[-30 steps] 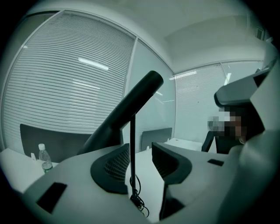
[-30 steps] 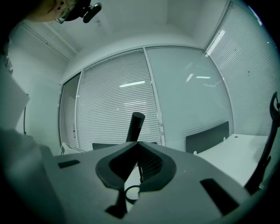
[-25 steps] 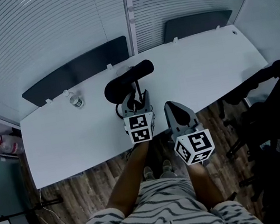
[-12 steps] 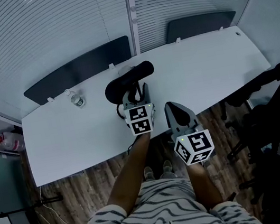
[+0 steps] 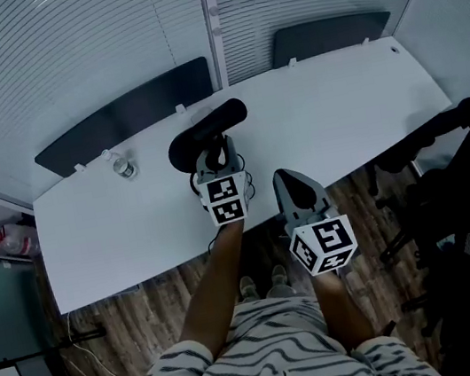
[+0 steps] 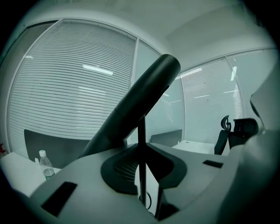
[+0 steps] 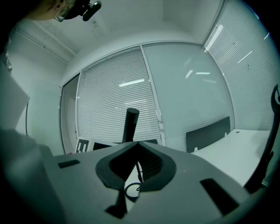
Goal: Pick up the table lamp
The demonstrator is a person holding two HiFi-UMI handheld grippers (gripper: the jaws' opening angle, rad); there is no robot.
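The table lamp [image 5: 207, 130] is black, with a long tube head on a thin stem, and stands on the white table [image 5: 356, 107] near its front edge. My left gripper [image 5: 218, 155] reaches level from the front. In the left gripper view the lamp stem [image 6: 141, 144] runs upright between the pads, under the slanted lamp head [image 6: 140, 100]. The jaws of my left gripper [image 6: 141, 175] are closing and the pads press on the stem. My right gripper [image 5: 286, 177] hovers at the table's edge to the right, shut and empty. In the right gripper view the lamp head [image 7: 129, 124] rises beyond my right gripper [image 7: 139, 143].
A small water bottle [image 5: 123, 166] stands on the table to the left of the lamp. Dark divider panels [image 5: 115, 122] line the table's far edge, with blinds behind. Black office chairs [image 5: 451, 189] crowd the right side. The lamp's cable [image 7: 131, 190] loops by its foot.
My left gripper has edged forward until the lamp's stem is between its jaws, which have narrowed from wide open. The right gripper has stayed where it was.
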